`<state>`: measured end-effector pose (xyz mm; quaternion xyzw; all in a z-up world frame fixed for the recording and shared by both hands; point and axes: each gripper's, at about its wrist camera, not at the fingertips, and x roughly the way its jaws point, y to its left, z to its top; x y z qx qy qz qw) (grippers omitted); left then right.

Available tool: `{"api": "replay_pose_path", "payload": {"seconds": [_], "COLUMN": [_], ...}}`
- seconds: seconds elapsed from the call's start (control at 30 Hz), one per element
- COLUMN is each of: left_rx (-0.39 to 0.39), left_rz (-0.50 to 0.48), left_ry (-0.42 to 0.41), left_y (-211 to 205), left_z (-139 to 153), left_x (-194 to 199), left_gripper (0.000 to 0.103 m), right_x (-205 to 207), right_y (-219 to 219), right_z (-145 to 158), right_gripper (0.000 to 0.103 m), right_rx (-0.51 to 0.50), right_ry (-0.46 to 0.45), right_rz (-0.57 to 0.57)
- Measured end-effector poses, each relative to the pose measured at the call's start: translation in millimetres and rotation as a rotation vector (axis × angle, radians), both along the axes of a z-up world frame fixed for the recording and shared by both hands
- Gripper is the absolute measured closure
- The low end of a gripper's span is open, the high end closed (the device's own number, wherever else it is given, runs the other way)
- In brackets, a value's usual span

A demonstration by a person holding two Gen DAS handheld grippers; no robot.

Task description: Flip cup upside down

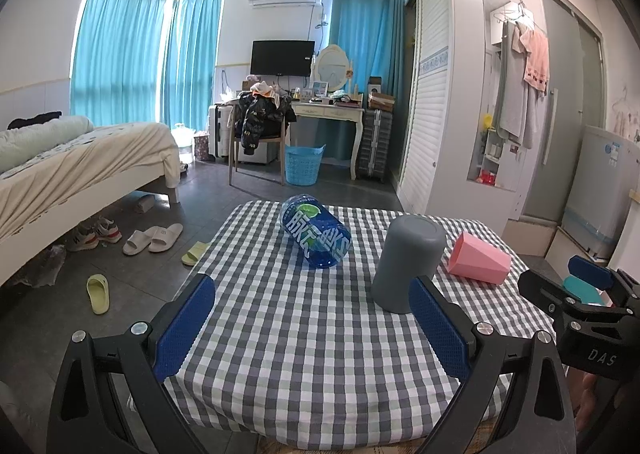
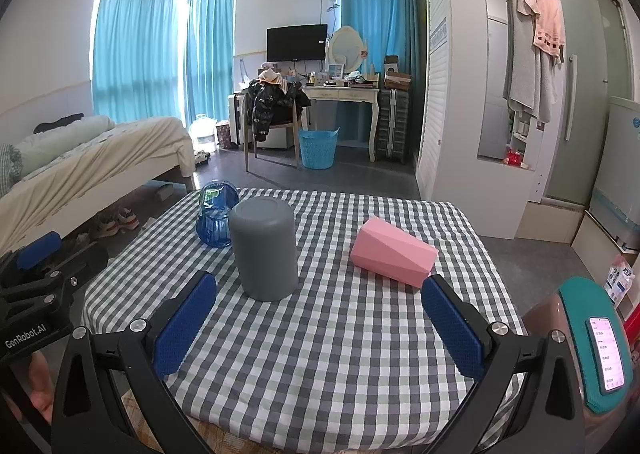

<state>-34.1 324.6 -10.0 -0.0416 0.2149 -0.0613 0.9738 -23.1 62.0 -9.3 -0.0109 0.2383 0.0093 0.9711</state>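
I have both tongs spread wide and empty: the left tongs (image 1: 312, 330) and the right tongs (image 2: 318, 328) hover over the near edge of the checkered counter (image 2: 320, 366). The grey cup (image 2: 265, 249) stands mouth-down mid-counter, between a blue bottle (image 1: 316, 230) and a pink cup (image 2: 394, 252), both lying on their sides.

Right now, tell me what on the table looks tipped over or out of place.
Two things lie on their sides on the checked cloth: the pink cup and the blue bottle. The grey cup stands mouth down. No spill shows.
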Motion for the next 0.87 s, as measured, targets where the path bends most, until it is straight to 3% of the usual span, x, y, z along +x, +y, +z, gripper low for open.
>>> {"api": "replay_pose_path", "payload": {"seconds": [0.87], "left_rx": [0.011], "left_rz": [-0.009], "left_ry": [-0.002], "left_y": [2.9], "left_z": [-8.3], "left_x": [-2.8], "left_gripper": [0.003], "right_x": [2.6], "right_y": [3.6], "right_z": [-4.6], "right_gripper": [0.0], "right_rx": [0.0], "right_ry": [0.022], "right_rz": [0.002]}}
